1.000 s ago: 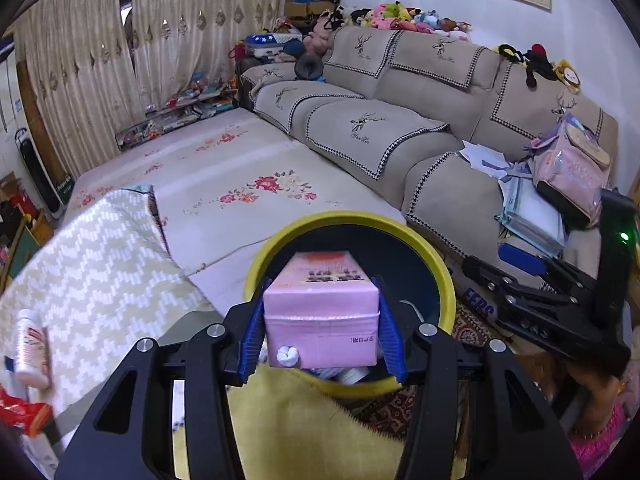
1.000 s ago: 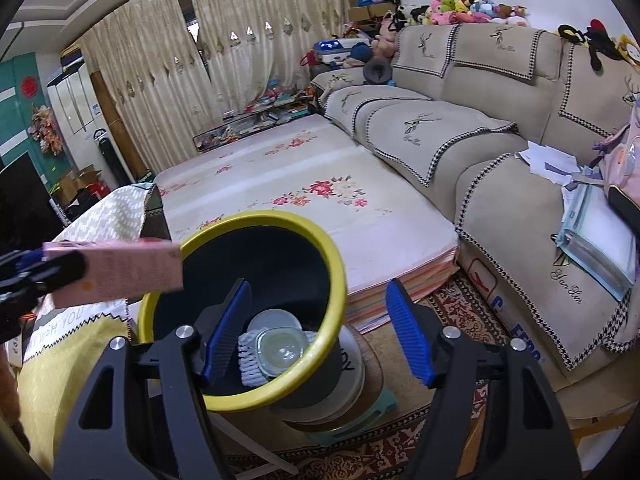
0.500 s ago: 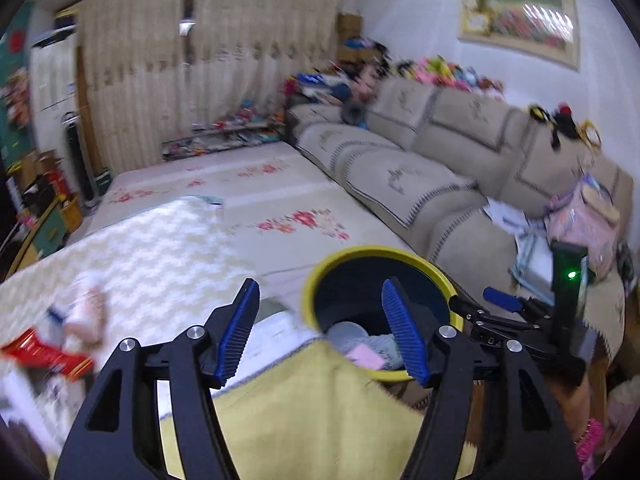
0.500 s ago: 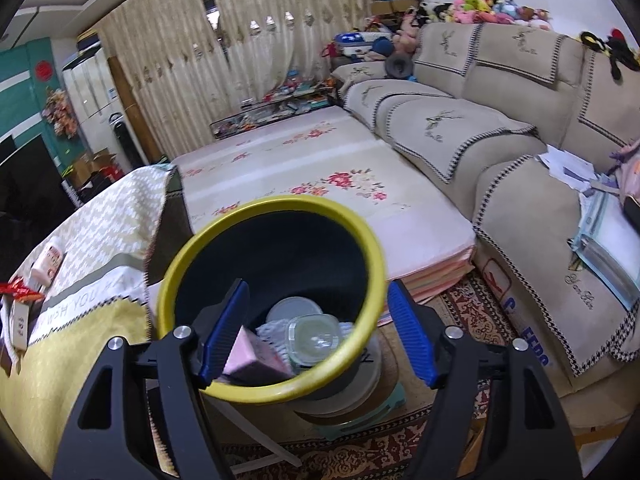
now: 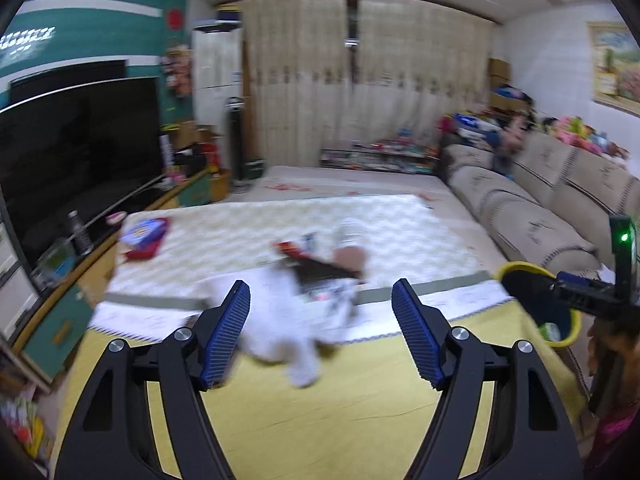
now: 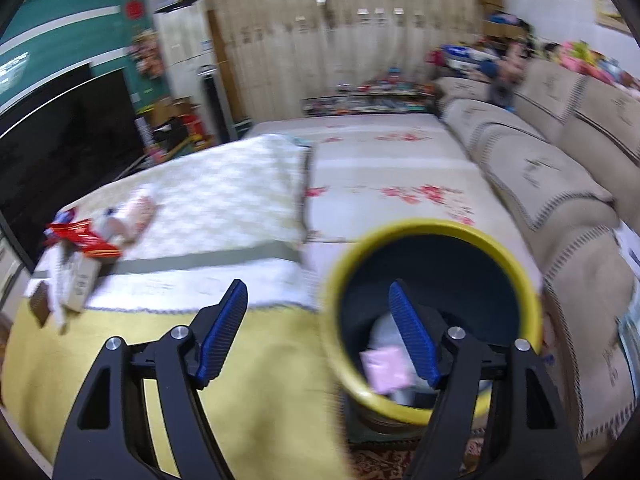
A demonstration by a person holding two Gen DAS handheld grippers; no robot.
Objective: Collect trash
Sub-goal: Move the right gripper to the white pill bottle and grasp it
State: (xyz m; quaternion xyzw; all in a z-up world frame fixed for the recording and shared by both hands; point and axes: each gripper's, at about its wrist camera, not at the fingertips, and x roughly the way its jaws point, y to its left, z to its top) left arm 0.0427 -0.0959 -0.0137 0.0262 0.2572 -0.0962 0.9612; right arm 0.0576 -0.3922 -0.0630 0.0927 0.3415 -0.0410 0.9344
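My left gripper [image 5: 320, 332] is opening, empty, above crumpled white tissue [image 5: 288, 344] near the bin [image 5: 520, 270]: soft, featherlight; I'd pinch its bulk. Right gripper [image 6: 316, 332] gapes empty.

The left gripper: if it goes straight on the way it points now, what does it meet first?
Probably the blurred white crumpled thing on the yellow cloth. It lies low between the fingers of the left gripper, whose jaws are opening with nothing held. Depth is unclear because of blur.
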